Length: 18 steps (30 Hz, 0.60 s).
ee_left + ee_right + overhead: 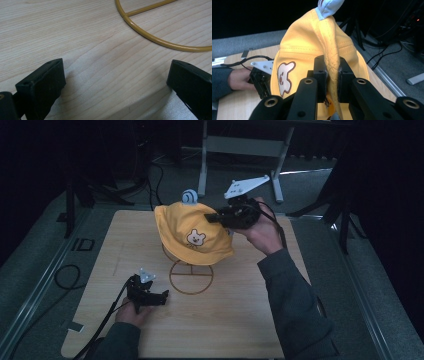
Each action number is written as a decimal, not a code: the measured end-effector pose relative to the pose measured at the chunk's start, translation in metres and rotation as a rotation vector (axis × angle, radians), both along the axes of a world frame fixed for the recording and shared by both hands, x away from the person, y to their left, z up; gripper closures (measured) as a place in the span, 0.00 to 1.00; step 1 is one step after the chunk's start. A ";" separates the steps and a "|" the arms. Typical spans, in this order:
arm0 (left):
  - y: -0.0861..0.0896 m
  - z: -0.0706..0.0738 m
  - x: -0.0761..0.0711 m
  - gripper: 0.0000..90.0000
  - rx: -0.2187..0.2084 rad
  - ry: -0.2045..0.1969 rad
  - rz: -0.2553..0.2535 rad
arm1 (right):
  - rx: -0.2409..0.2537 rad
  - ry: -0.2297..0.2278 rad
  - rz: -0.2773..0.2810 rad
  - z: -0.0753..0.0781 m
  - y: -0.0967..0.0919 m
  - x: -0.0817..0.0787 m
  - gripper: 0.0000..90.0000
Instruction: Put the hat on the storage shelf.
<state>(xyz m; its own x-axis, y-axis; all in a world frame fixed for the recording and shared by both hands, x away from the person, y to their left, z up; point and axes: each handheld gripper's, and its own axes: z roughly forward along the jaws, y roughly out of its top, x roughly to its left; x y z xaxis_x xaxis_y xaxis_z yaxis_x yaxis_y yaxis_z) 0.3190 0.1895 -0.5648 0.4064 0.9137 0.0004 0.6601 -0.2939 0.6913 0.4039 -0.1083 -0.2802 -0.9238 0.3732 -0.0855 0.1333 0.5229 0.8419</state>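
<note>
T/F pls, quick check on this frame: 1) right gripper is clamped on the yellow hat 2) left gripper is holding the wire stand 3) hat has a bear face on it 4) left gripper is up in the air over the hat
1) True: the right gripper is shut on a fold of the yellow fabric hat.
2) False: the left gripper is open, holding nothing; the gold wire ring stand lies beyond its jaws.
3) True: a bear face patch is on its front.
4) False: it sits low at the wooden table, nearer the person than the hat.
</note>
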 end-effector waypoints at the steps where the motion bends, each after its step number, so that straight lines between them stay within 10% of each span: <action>1: 0.000 0.000 0.000 0.02 -0.001 -0.001 0.000 | -0.013 0.002 0.002 0.000 0.004 0.001 0.90; 18: 0.000 0.000 0.000 0.02 -0.003 -0.003 0.004 | -0.120 -0.001 -0.030 -0.022 0.056 0.008 0.86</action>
<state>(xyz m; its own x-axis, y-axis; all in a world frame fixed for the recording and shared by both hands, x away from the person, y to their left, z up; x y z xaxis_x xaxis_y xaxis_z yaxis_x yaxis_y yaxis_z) 0.3191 0.1893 -0.5650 0.4030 0.9152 -0.0014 0.6588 -0.2891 0.6945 0.4116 -0.0522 -0.3023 -0.9123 0.3877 -0.1322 0.1495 0.6157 0.7737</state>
